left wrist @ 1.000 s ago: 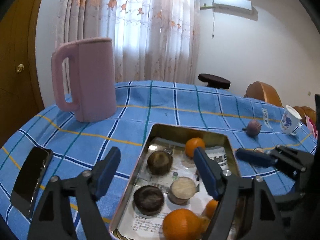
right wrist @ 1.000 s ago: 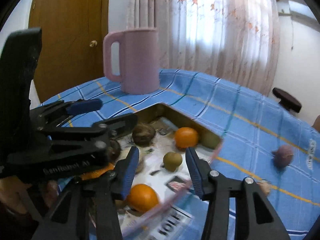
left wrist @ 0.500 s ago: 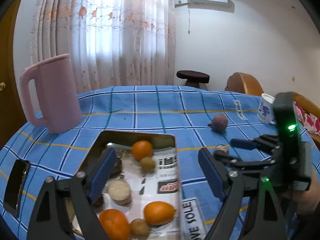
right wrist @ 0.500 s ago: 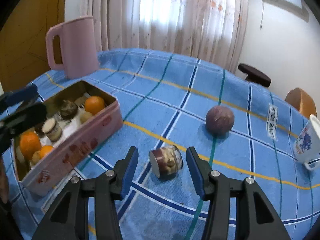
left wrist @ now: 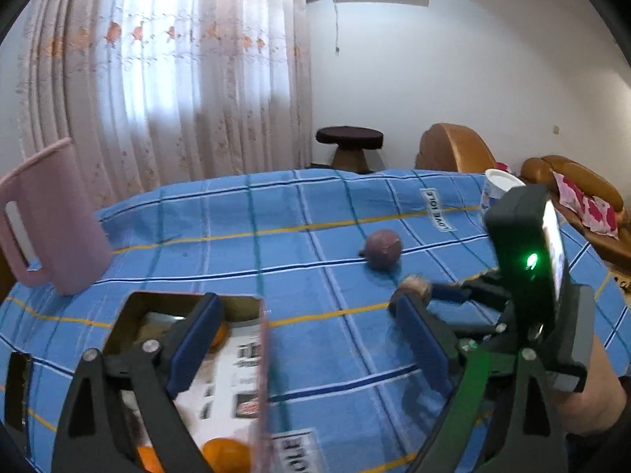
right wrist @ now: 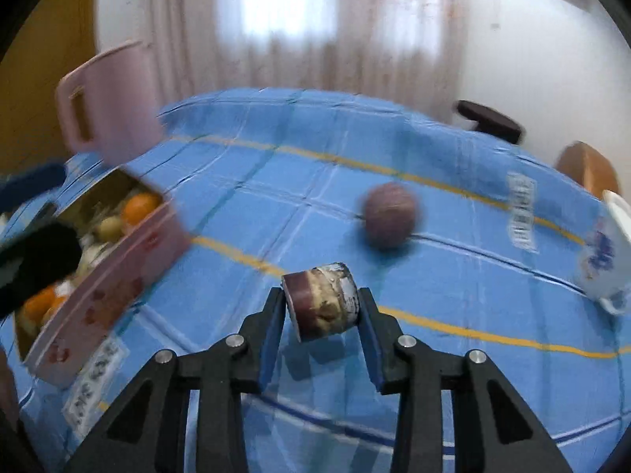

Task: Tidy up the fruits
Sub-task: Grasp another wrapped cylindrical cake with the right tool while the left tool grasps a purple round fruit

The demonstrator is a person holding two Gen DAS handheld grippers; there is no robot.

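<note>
My right gripper [right wrist: 320, 309] now clamps the cut fruit [right wrist: 322, 300], which half a second ago lay loose between its fingers. It seems lifted off the cloth [right wrist: 276, 205], though blur hides this. My left gripper [left wrist: 303, 339] stays wide open beside the tin [left wrist: 262, 354].

Left tongs [left wrist: 307, 335] spread wide; right tongs [right wrist: 321, 313] clamped, level above the table.

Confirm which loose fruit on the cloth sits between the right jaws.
The cut, cylinder-shaped fruit piece lying on its side; the right gripper pinches its flat ends. The round purple fruit lies farther off, untouched.
</note>
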